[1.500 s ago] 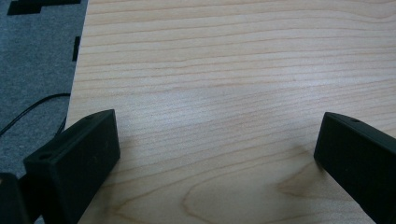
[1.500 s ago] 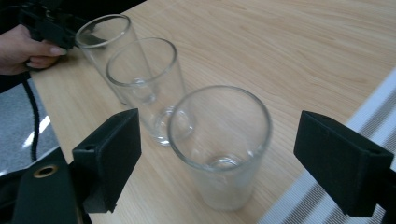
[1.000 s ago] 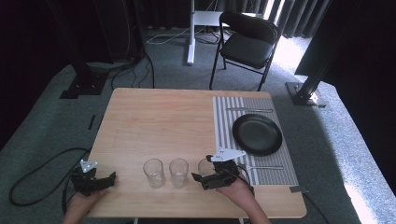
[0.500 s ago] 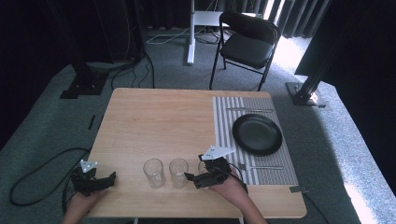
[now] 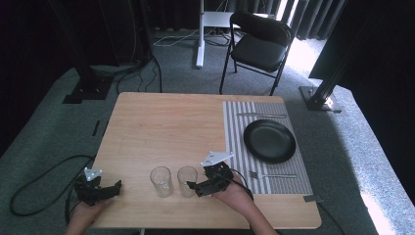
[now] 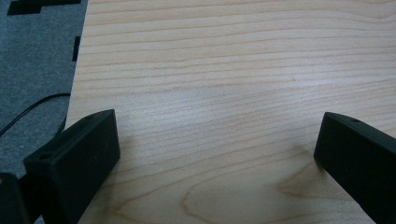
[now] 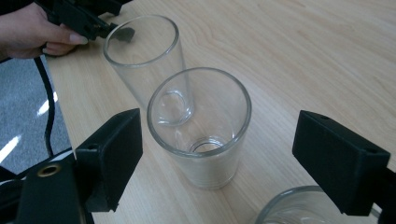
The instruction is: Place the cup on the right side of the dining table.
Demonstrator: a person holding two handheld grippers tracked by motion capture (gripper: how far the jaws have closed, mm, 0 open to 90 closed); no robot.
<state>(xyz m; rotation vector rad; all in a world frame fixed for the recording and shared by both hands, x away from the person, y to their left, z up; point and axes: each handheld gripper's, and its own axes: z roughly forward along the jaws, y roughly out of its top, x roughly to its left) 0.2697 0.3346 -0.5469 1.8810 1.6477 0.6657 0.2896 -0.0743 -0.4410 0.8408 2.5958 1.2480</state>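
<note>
Three clear glasses stand in a row near the table's front edge. In the high view I see the left glass (image 5: 161, 181) and the middle glass (image 5: 186, 180). My right gripper (image 5: 195, 186) is open, low over the table, its jaws flanking the middle glass (image 7: 201, 135) without touching it. Beyond it stands the left glass (image 7: 144, 60), and the rim of the third glass (image 7: 299, 207) shows at the bottom right. My left gripper (image 5: 110, 188) rests open at the front left corner, its jaws spread over bare wood (image 6: 215, 116).
A grey striped placemat (image 5: 235, 132) covers the table's right part, with a black plate (image 5: 269, 141), a fork (image 5: 271, 174) in front of it and a knife (image 5: 262, 115) behind. A black chair (image 5: 259, 49) and cables (image 5: 39, 176) are on the floor.
My right gripper has moved left along the front edge, from the rightmost glass to the middle one, and now hides the rightmost glass from above. The left gripper has stayed put.
</note>
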